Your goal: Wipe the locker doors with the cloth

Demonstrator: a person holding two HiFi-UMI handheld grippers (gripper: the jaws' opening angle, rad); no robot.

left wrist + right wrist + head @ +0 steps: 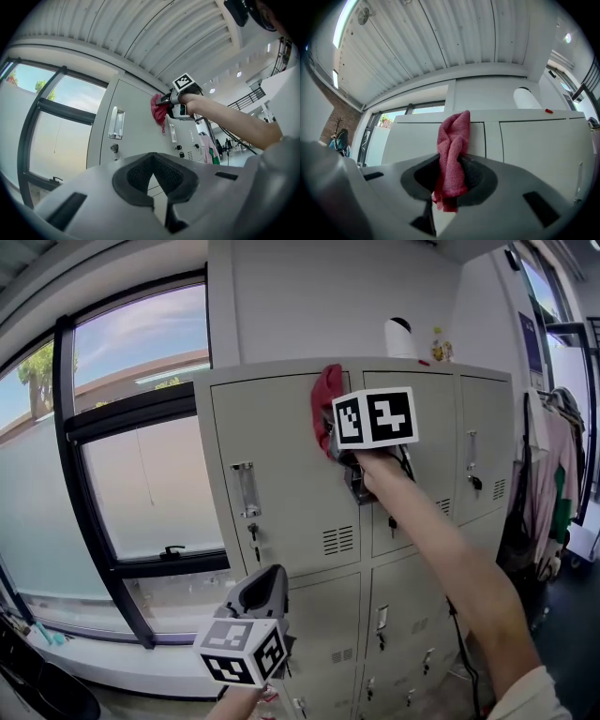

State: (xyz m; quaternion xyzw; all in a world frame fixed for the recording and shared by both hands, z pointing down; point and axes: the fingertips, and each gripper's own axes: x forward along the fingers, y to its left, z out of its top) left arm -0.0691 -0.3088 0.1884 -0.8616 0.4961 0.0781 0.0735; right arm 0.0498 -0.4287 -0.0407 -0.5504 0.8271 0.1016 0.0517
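Red woven cloth [452, 150] is bunched between the jaws of the right gripper [349, 454], which are clamped on it so that a wad sticks out ahead to meet the metal. The arm reaches up and far, pressing that wad against the top-left locker door [272, 460] near its upper right corner, just beside the seam with the middle door [436, 418]. Starting high seems sensible for working downward. The left gripper [264, 601] hangs low and near, jaws together on nothing, held clear of the wiping arm. The lower doors [323, 624] wait beneath.
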